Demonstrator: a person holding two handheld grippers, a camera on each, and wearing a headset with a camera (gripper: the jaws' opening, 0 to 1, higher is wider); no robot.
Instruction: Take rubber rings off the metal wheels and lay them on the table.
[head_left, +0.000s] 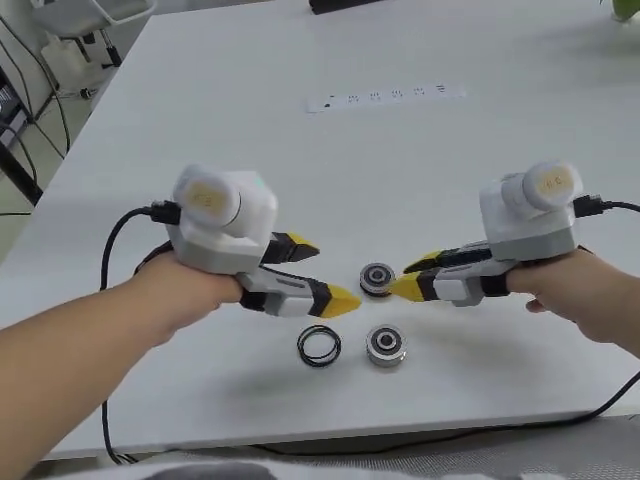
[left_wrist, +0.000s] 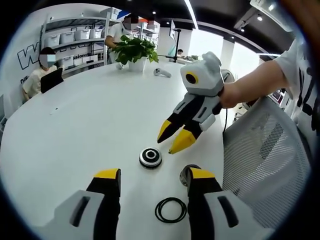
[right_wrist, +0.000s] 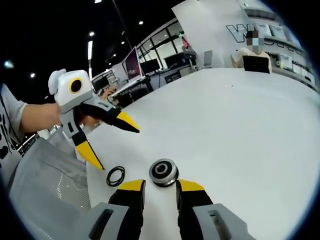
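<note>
The far wheel (head_left: 377, 278) is taken as the landmark. It lies flat on the bench (head_left: 250, 120) with its axle upright, and the dark band round its rim is judged to be a ring not yet removed. The right gripper (head_left: 400, 279) is held just to its right, fingers parted partway and empty, pointing straight at it. The left gripper (head_left: 338, 274) is held to its left, slightly further off, fingers spread wide and empty. Loose rings (head_left: 319, 346) and the near wheel (head_left: 385, 344) lie just on the person's side of it.
</note>
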